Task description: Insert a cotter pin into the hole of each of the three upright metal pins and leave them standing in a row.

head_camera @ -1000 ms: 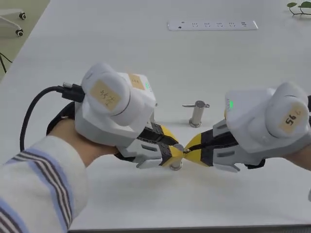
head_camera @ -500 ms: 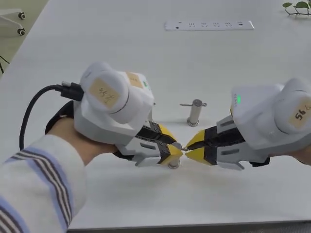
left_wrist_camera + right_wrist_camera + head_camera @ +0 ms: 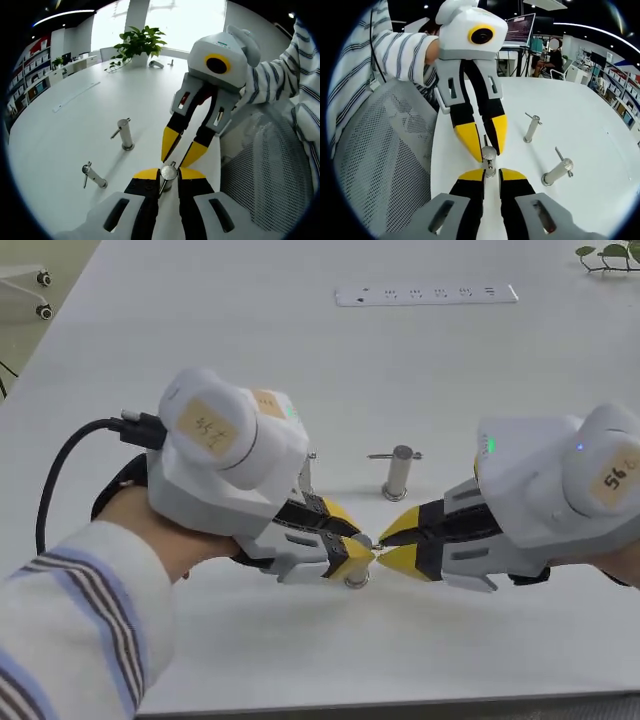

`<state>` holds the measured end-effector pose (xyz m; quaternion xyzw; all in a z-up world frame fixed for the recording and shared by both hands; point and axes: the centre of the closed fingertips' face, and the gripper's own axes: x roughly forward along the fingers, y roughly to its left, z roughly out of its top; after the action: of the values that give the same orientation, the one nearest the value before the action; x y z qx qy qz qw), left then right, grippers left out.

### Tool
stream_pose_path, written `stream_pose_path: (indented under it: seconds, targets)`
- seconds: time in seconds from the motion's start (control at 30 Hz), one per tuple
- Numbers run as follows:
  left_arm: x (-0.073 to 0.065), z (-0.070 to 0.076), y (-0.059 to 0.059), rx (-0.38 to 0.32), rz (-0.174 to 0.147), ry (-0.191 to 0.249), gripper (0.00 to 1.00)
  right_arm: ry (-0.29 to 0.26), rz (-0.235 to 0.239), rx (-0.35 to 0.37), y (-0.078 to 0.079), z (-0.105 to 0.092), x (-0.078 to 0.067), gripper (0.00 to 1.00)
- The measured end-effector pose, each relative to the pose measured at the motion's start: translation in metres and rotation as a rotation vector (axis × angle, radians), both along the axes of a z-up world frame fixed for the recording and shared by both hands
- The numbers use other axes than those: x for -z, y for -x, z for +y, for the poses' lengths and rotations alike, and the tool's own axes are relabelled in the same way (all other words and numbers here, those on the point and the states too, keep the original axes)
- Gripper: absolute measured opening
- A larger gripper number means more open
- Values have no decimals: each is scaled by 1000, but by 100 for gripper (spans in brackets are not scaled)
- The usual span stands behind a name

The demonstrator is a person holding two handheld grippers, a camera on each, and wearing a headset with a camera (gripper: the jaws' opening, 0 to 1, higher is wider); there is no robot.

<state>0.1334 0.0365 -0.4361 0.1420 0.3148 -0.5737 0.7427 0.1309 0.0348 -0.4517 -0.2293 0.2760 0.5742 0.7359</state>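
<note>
My left gripper [image 3: 352, 552] is shut on the head of an upright metal pin [image 3: 356, 579] near the table's front edge. The left gripper view shows that pin [image 3: 168, 174] between my own yellow tips. My right gripper [image 3: 388, 544] faces it from the right, with its tips at the pin's head, shut on a thin cotter pin [image 3: 378, 548]. In the right gripper view the pin [image 3: 489, 156] stands just past my own tips, with the left gripper's fingers [image 3: 470, 137] on either side of it. A second pin [image 3: 399, 472] stands behind with a cotter pin through it. A third pin [image 3: 94, 175] also carries one.
A white power strip [image 3: 427, 295] lies at the far side of the white table [image 3: 200, 360]. A black cable [image 3: 60, 480] trails from the left gripper. A potted plant [image 3: 608, 254] sits at the far right corner. The table's front edge [image 3: 400, 702] is close to the work.
The right gripper has drawn back a little to the right, its tips still at the pin's head. The left gripper keeps its hold on the pin. The head camera has shifted slightly.
</note>
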Motion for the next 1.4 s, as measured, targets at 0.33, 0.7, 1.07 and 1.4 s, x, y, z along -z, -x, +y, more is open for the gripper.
stream_pose_path:
  seconds: [0.33,0.7,1.07,1.4]
  targets:
    - [-13,16,-4,-26,-65,41,32,-106,44,25,0,14,5,15]
    - [-13,43,20,-122,-62,103,76,-162,98,22,4,27,22,17]
    - [-10,49,28,-290,-25,176,99,-186,121,23,2,30,33,22]
    - [2,58,36,-288,-38,101,99,-184,76,-1,-2,32,41,11]
